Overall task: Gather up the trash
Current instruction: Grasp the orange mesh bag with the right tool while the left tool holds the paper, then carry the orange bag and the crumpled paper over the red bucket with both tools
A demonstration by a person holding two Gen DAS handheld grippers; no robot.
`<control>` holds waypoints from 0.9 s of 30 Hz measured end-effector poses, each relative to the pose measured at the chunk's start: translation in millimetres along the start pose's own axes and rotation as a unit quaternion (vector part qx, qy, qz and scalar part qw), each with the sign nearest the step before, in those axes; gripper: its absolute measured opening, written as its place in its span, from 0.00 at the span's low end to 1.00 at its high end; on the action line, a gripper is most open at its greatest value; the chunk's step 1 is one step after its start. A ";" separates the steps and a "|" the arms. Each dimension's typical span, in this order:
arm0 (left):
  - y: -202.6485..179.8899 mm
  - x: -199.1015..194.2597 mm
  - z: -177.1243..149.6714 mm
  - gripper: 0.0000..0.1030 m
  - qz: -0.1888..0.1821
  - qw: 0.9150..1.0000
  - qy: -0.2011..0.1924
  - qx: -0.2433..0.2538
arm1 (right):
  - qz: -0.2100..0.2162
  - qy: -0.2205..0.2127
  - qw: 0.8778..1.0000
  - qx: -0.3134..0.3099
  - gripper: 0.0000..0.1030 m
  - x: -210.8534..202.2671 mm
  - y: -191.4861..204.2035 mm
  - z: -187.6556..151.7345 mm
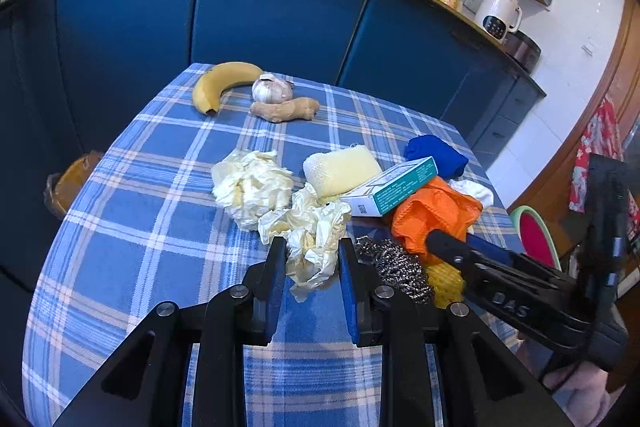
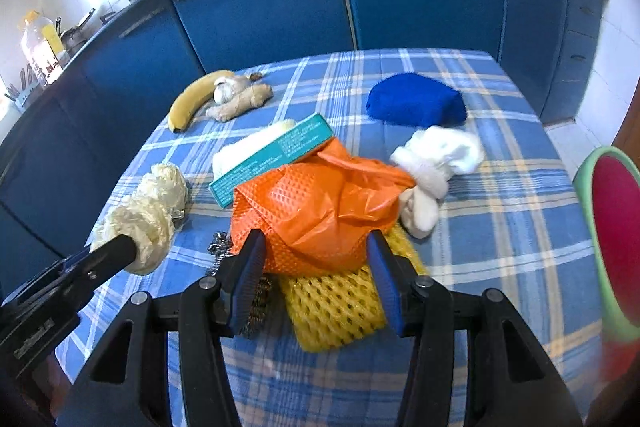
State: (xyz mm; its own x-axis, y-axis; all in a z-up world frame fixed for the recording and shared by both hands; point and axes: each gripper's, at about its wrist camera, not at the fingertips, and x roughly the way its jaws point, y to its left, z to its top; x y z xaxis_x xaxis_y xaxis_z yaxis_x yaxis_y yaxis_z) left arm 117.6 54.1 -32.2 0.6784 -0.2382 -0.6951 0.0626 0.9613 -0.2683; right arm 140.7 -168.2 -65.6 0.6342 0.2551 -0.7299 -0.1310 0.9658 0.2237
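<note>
"DAS" was readable on right gripper point(image 2: 316, 259) body; teal box point(image 2: 276, 157) text too small. Left gripper point(image 1: 312, 255) clamped crumpled paper point(image 1: 316, 247) at table point(image 1: 140, 187) near edge. Right fingers were apart beside orange bag point(image 2: 320, 203).

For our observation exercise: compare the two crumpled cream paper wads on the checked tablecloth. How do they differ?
The nearer wad sits pinched between the left gripper; the farther wad lies free on the tablecloth. The nearer looks looser and taller, the farther rounder. Both are cream, crumpled paper.
</note>
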 end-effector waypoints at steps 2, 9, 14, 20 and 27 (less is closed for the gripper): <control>0.3 0.0 -0.3 0.25 0.000 1.000 0.001 -0.001 | 0.001 0.008 1.000 0.002 0.52 6.3 -0.6 -0.7; -1.6 0.9 -2.1 0.25 0.000 1.000 0.004 0.001 | 0.002 0.011 1.000 0.007 0.21 8.5 -4.6 -1.7; -6.8 -3.0 -2.5 0.25 0.000 1.000 0.000 0.006 | 0.015 -0.008 1.000 0.005 0.08 -4.3 -3.8 -1.0; -15.0 -10.8 -1.4 0.25 -0.004 1.000 -0.006 0.013 | 0.027 -0.041 0.999 0.005 0.07 -32.7 -5.0 0.6; -29.6 -19.1 0.6 0.25 -0.012 0.999 -0.013 0.028 | 0.032 -0.077 0.996 0.014 0.07 -68.2 -13.5 2.9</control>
State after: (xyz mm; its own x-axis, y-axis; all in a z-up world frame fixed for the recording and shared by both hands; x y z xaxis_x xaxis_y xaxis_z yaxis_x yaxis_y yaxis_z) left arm 103.2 30.3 -10.6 0.6949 -0.2588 -0.6709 0.1203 0.9617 -0.2463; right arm 101.4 -198.8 -17.0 0.7348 0.3035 -0.6067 -0.1544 0.9457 0.2860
